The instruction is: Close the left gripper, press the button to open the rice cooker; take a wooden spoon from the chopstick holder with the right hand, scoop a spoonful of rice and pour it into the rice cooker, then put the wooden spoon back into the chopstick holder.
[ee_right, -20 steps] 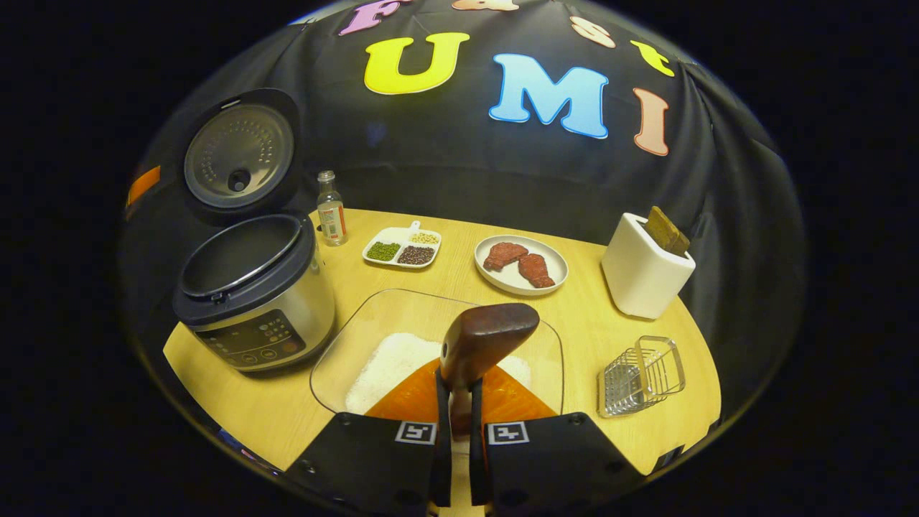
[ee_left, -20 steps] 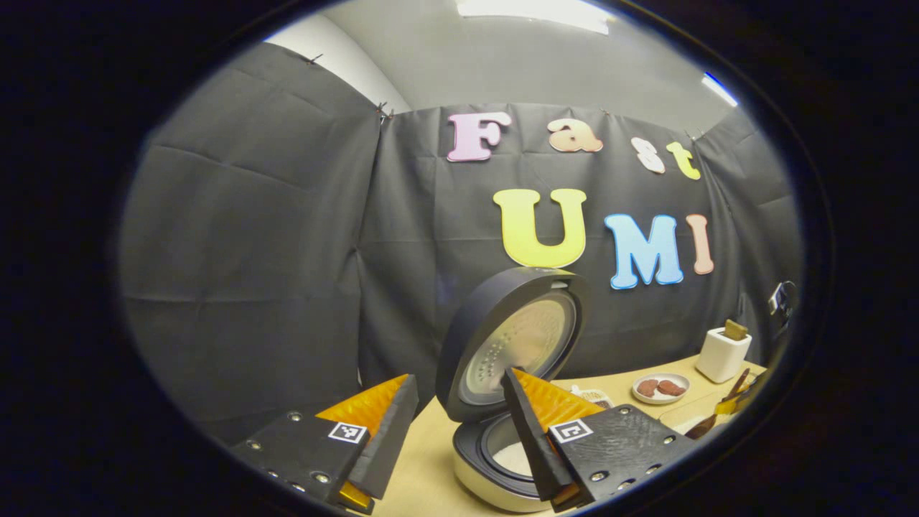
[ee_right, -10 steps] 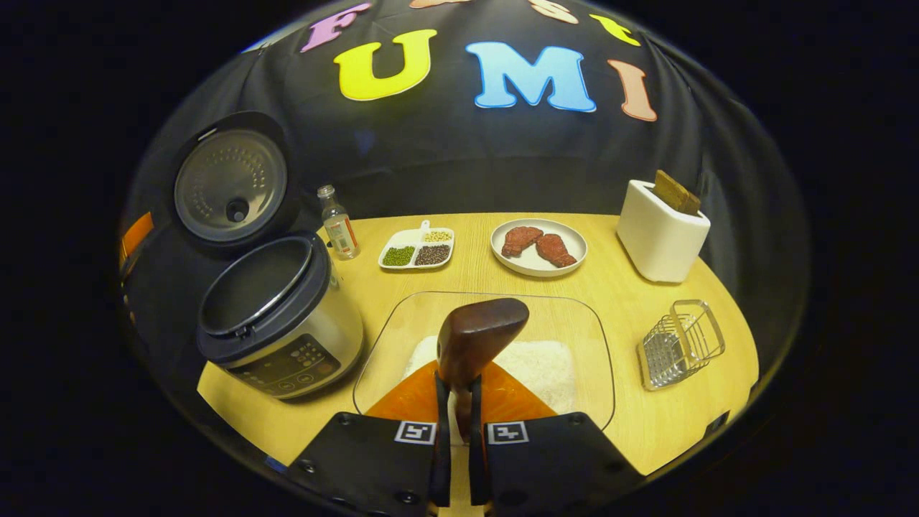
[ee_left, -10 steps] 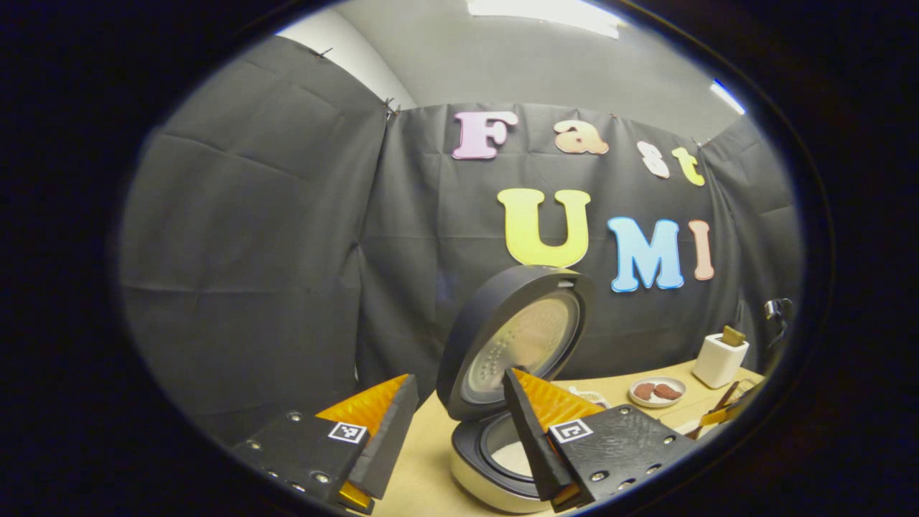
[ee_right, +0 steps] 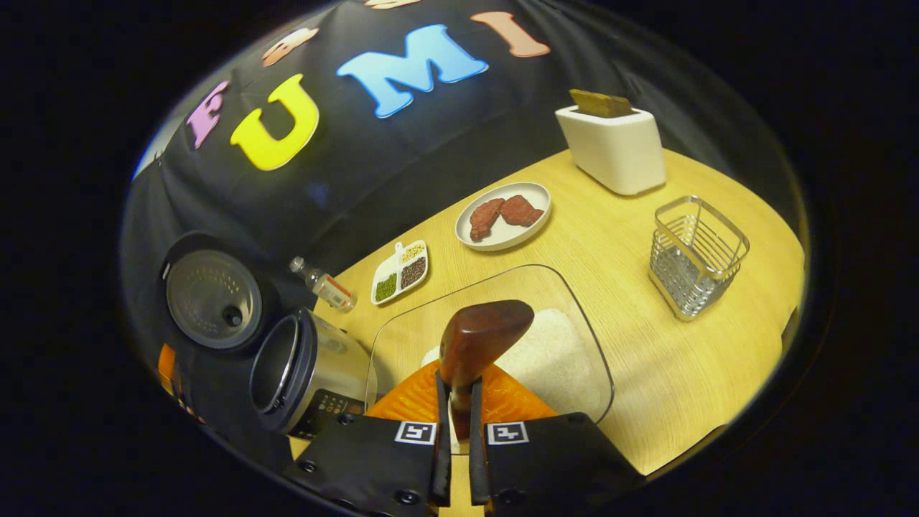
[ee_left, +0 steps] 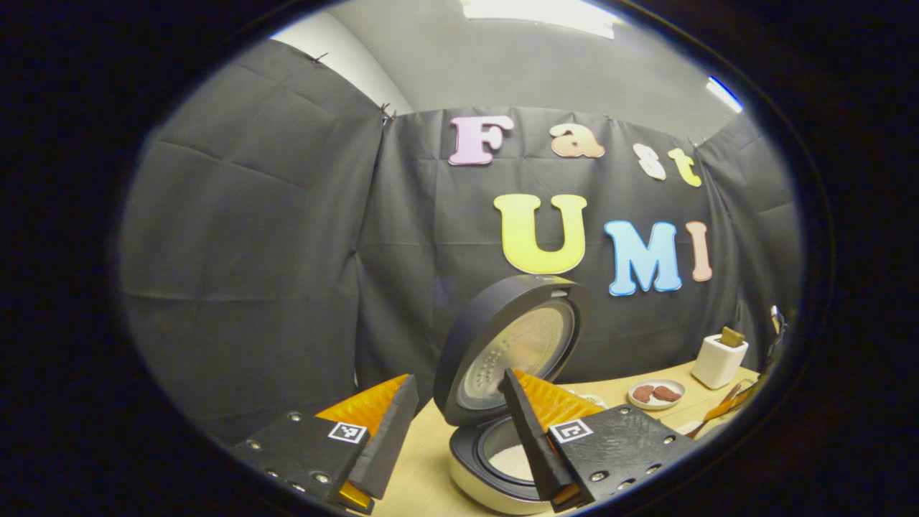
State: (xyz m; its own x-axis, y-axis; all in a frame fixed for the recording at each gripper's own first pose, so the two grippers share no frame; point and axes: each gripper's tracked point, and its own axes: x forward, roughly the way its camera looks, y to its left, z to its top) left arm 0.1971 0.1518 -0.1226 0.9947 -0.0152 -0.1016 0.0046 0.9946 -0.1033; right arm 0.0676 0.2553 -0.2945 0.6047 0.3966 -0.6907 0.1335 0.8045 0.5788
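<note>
- Black cloth backs our wooden table [ee_right: 646, 373], where the rice cooker [ee_right: 309, 373] stands with its lid [ee_left: 502, 345] already up, so the button press is done.
- Our right gripper [ee_right: 459, 431] is clamped on the wooden spoon [ee_right: 481, 337], its bowl over the rice [ee_right: 553, 359] in the glass dish [ee_right: 402, 330].
- Our left gripper [ee_left: 459, 402] hangs wide open, holding nothing.
- We judge scooping, pouring and returning the spoon to the wire chopstick holder [ee_right: 693, 255] remain.
</note>
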